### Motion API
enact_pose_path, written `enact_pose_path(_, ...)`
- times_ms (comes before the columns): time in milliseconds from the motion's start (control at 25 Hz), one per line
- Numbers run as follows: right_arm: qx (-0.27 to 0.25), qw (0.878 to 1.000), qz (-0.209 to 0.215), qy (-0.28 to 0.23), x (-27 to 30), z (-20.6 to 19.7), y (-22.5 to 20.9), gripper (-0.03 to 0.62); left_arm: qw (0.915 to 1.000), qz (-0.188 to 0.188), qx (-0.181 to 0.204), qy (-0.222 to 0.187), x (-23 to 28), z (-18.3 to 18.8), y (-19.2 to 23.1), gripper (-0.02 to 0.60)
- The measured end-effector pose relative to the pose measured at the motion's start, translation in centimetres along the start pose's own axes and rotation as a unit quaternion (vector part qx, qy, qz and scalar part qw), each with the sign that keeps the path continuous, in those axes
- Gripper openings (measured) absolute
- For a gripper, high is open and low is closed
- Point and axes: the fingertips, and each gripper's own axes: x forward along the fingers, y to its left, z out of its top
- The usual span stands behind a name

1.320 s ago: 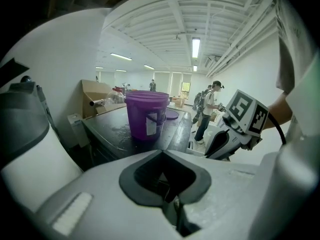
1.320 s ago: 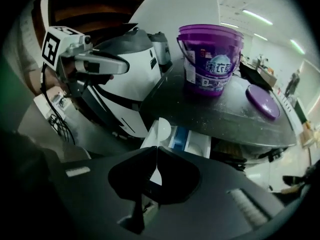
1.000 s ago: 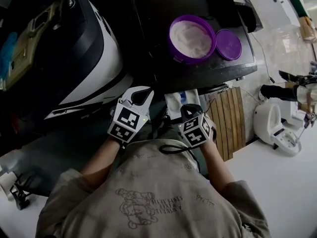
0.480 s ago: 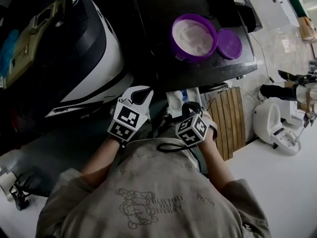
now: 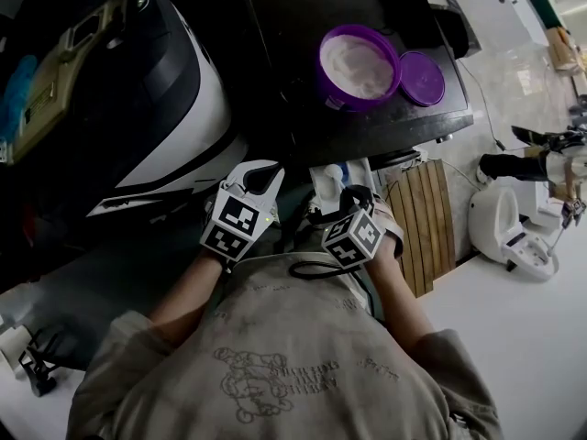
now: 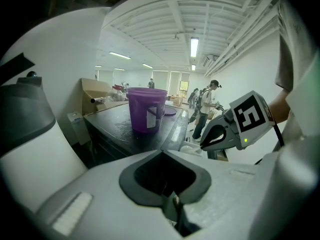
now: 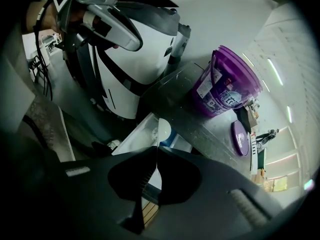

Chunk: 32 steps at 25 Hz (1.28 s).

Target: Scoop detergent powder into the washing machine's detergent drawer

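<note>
A purple tub [image 5: 358,67] of white powder stands open on the dark countertop [image 5: 284,53], its purple lid [image 5: 423,79] lying beside it to the right. Below the counter's front edge the white detergent drawer [image 5: 319,183] sticks out. My right gripper [image 5: 342,197] is shut on the thin handle of a white scoop [image 7: 164,129], whose bowl hangs over the drawer [image 7: 131,143]. My left gripper [image 5: 266,169] is shut and holds nothing, a little left of the drawer. The left gripper view shows the tub [image 6: 146,109] straight ahead and the right gripper [image 6: 220,134] to its right.
A large white and black machine body [image 5: 165,90] fills the left side. A slatted wooden stand [image 5: 426,223] and a white appliance [image 5: 504,227] sit on the floor at right. A black object [image 5: 413,7] lies at the counter's back. People stand far off [image 6: 207,104].
My right gripper has turned and shifted slightly left over the drawer with the scoop. The left gripper has stayed where it was.
</note>
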Motion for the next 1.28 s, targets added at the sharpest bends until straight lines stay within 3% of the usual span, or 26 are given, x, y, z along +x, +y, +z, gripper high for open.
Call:
enact_pose_path(640, -0.016, 0.998, -0.055, 0.023, -1.1, 0.8, 0.0, 0.035, 0.9996, -0.017, 0.019, -0.006, -1.6, -1.0, -0.3, 0.000)
enact_pose_path(1280, -0.018, 0.997, -0.064, 0.043, -1.8, 1.0, 0.1, 0.034, 0.9995, -0.023, 0.015, -0.012, -1.9, -1.4, -0.1, 0.000)
